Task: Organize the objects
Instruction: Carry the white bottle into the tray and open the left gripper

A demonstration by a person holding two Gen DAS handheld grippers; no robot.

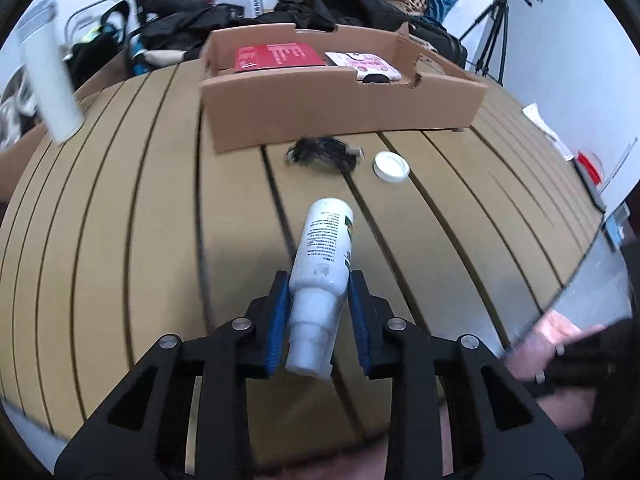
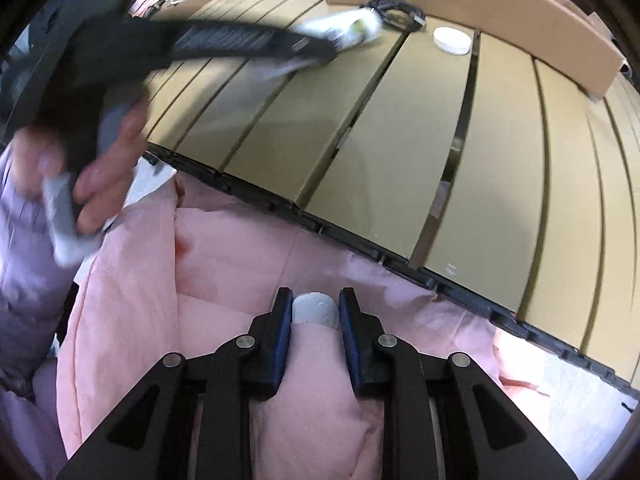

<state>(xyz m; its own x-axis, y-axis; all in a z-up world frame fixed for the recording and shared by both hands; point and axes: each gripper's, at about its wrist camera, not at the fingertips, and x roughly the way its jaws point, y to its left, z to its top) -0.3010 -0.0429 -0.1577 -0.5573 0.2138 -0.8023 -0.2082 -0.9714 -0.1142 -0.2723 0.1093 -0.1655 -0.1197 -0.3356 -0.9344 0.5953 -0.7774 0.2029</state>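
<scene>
My left gripper (image 1: 319,286) is shut on a white bottle (image 1: 324,248) with printed text, held by its shoulder above the slatted tan table (image 1: 120,200). The bottle also shows blurred in the right wrist view (image 2: 352,26). A cardboard box (image 1: 340,112) stands beyond, holding a red booklet (image 1: 276,56) and a pink-and-white packet (image 1: 366,62). A black cable bundle (image 1: 324,152) and a white lid (image 1: 391,165) lie in front of the box. My right gripper (image 2: 315,310) is off the table, over pink clothing, shut on a small pale grey object (image 2: 316,308).
A tall white cylinder (image 1: 48,76) stands at the table's left. Black bags and clothes (image 1: 320,4) pile up behind the box. Papers and a red-topped item (image 1: 588,164) lie at the right edge. A tripod (image 1: 496,28) stands at the far right.
</scene>
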